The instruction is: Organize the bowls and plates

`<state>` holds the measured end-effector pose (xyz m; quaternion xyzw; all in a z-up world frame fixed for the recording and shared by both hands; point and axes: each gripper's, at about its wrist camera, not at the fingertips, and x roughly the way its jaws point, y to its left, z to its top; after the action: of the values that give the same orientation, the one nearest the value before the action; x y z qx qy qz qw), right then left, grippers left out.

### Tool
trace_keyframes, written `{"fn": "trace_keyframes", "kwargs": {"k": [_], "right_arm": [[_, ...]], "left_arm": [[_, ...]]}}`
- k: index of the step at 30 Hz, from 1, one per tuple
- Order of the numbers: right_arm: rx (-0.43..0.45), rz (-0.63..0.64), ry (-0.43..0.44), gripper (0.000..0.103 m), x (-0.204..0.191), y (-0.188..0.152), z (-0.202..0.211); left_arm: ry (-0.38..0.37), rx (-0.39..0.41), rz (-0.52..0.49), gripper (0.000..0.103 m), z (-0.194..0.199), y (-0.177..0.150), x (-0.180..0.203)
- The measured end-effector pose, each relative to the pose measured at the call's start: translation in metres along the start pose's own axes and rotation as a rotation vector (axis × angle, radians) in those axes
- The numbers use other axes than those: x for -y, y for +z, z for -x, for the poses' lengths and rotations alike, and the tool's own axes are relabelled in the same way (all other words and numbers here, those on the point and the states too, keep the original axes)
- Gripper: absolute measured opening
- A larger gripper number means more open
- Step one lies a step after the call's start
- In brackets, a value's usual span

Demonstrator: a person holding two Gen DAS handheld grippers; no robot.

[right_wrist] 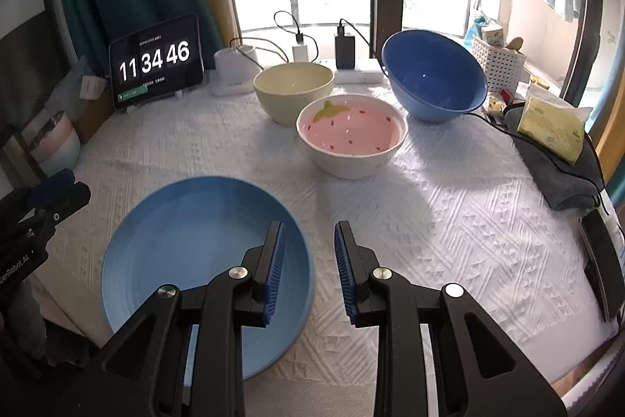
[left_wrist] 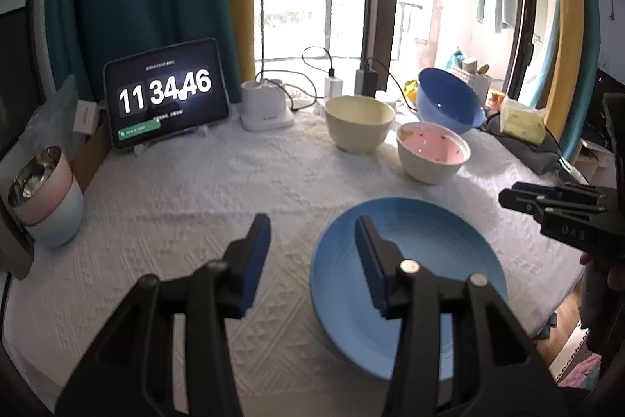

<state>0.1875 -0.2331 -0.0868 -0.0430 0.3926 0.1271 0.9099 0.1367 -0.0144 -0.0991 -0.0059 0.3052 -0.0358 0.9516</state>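
A: Where do things stand?

B: Take the plate (right_wrist: 207,260) as the landmark. It lies flat on the cloth (right_wrist: 449,229) near the front edge, with nothing on it. Behind it and to the right is the pink bowl (right_wrist: 353,143); the cream bowl (right_wrist: 293,90) is just behind that, and the blue bowl (right_wrist: 433,75) is furthest back, tipped on its side.

A: And the grippers?

B: Both are empty. The left gripper (left_wrist: 312,256) hangs over the plate's left rim, jaws part open with nothing between them. The right gripper (right_wrist: 308,264) hangs over its right rim, jaws narrower (a slim gap, touching nothing).

A: So which step?

B: I'd say between steps: the plate looks placed and the bowls aren't gathered yet. Next, probably, one gripper reaches back past the plate to the pink bowl's rim, straddles its wall, and closes before lifting.
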Motion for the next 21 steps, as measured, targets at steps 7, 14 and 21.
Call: {"fn": "trace_keyframes", "kwargs": {"k": [7, 14, 21], "right_arm": [[0.037, -0.022, 0.019, 0.028, 0.018, 0.007, 0.002], [0.061, -0.031, 0.031, 0.028, 0.036, 0.013, 0.0], [0.088, -0.039, 0.029, 0.028, 0.059, 0.02, -0.002]], "left_arm": [[-0.001, 0.011, -0.02, 0.047, -0.006, 0.017, 0.019], [0.003, 0.01, -0.03, 0.047, -0.017, 0.031, 0.039], [-0.005, 0.017, -0.079, 0.047, -0.028, 0.045, 0.065]]}}
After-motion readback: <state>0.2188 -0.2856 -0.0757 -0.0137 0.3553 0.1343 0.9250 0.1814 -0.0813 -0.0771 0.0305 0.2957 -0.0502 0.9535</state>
